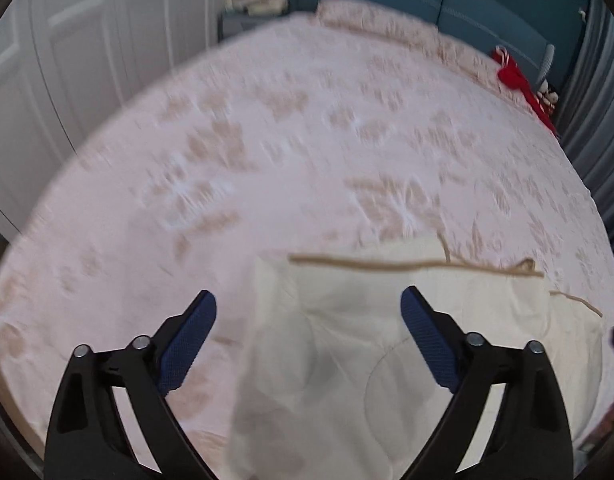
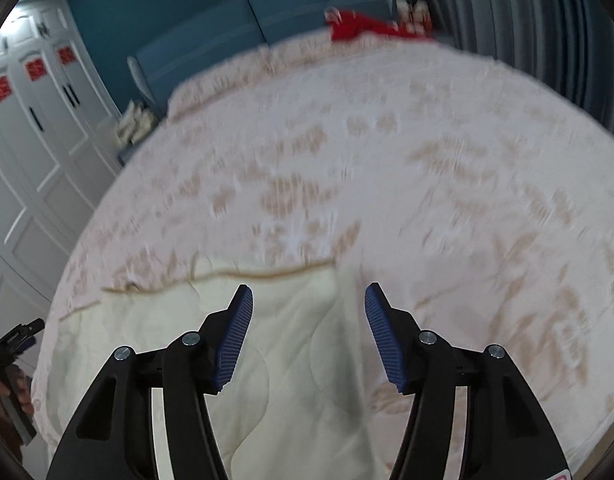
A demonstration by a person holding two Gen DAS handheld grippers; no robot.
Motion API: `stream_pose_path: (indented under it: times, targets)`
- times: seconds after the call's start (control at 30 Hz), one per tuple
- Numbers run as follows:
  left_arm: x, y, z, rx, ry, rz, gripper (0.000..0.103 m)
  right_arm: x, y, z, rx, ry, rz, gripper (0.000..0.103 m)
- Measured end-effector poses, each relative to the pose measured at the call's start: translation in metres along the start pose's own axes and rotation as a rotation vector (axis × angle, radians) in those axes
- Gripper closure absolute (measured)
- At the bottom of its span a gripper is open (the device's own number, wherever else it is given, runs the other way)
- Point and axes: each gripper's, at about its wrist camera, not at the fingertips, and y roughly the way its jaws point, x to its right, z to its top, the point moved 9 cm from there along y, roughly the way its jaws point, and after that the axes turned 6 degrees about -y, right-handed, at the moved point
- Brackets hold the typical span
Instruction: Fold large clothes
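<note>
A cream quilted garment (image 1: pixel 347 352) with a tan trimmed edge (image 1: pixel 387 265) lies folded on the bed's near part. My left gripper (image 1: pixel 309 304) hovers over its left end, jaws wide apart, the cloth below them and no pad pressing it. In the right wrist view the same garment (image 2: pixel 167 328) spreads to the left, its right end under my right gripper (image 2: pixel 309 296), which stands open above the cloth. The blue pads (image 2: pixel 235 336) touch nothing that I can see. Both views are blurred.
The bed (image 1: pixel 267 152) has a pale pink cover with tan leaf patterns. A red item (image 2: pixel 359 26) lies at the far corner by the blue headboard (image 2: pixel 211 44). White wardrobe doors (image 2: pixel 31 140) stand on the left, grey curtains (image 2: pixel 527 20) on the right. A hand (image 2: pixel 3 396) holds the other gripper at the left edge.
</note>
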Motion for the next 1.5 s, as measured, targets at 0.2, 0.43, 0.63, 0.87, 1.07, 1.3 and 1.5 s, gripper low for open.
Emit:
stream_pose_path:
  times: [0.2,0.43,0.63,0.87,1.07,1.3,1.5]
  targets:
    - [0.006,0.019,-0.005,-0.063,-0.033,-0.04,0.09,-0.004,0.022,-0.006,-0.049,0.037,0.021,0.092]
    - [0.012,-0.001,0.032,0.058,0.029,0.079,0.099,-0.019,0.007,0.036,0.065,-0.044,-0.082,0.095]
    - [0.008,0.038,0.027,0.03,0.105,0.262,0.103,-0.012,0.051,0.023,-0.014,-0.042,-0.146,0.095]
    - [-0.004,0.078,0.007,-0.003,0.138,0.34,0.103,0.003,0.085,-0.001,-0.08,-0.031,-0.161,0.095]
    - [-0.004,0.092,-0.001,0.023,0.172,0.39,0.103,0.004,0.098,-0.011,-0.084,-0.049,-0.172,0.095]
    - [-0.002,0.099,-0.004,0.054,0.19,0.429,0.103,0.005,0.103,-0.015,-0.058,-0.053,-0.172,0.094]
    - [-0.001,0.102,-0.006,0.077,0.192,0.444,0.103,0.005,0.106,-0.016,-0.039,-0.046,-0.167,0.093]
